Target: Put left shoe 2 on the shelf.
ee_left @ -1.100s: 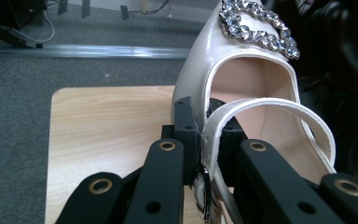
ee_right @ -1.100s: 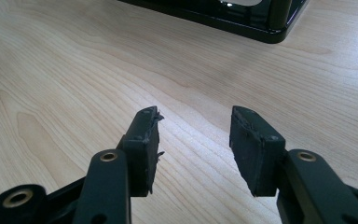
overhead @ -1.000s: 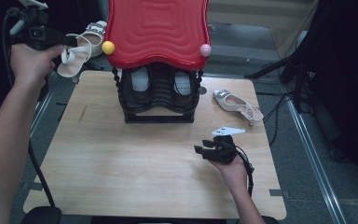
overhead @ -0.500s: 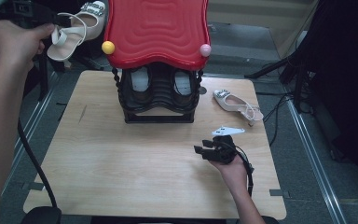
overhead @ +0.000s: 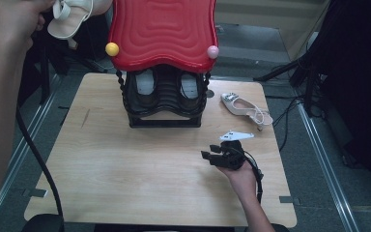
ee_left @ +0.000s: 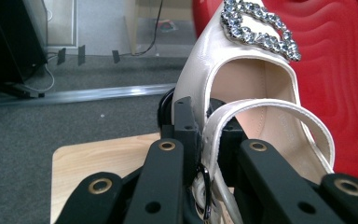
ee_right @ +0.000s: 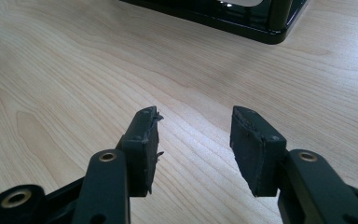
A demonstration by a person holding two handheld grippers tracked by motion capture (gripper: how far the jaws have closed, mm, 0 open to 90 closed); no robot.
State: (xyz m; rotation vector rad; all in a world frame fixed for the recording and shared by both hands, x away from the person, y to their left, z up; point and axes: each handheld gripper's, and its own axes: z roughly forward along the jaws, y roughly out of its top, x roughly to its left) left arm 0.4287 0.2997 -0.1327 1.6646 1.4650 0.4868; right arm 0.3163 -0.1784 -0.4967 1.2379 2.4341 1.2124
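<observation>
High view: left hand (overhead: 9,19) raised at the top left corner, above and left of the red shoe rack (overhead: 163,34), carrying a cream slingback sandal (overhead: 72,17) clear of the wooden table (overhead: 125,174). Left gripper (ee_left: 209,135): jaws clamped on the sandal's heel strap; rhinestone buckle (ee_left: 258,28) at the toe, pointing away. Right gripper (ee_right: 193,140): jaws parted, nothing between them, low over the table. Matching sandal (overhead: 246,107) lies on the table right of the rack.
</observation>
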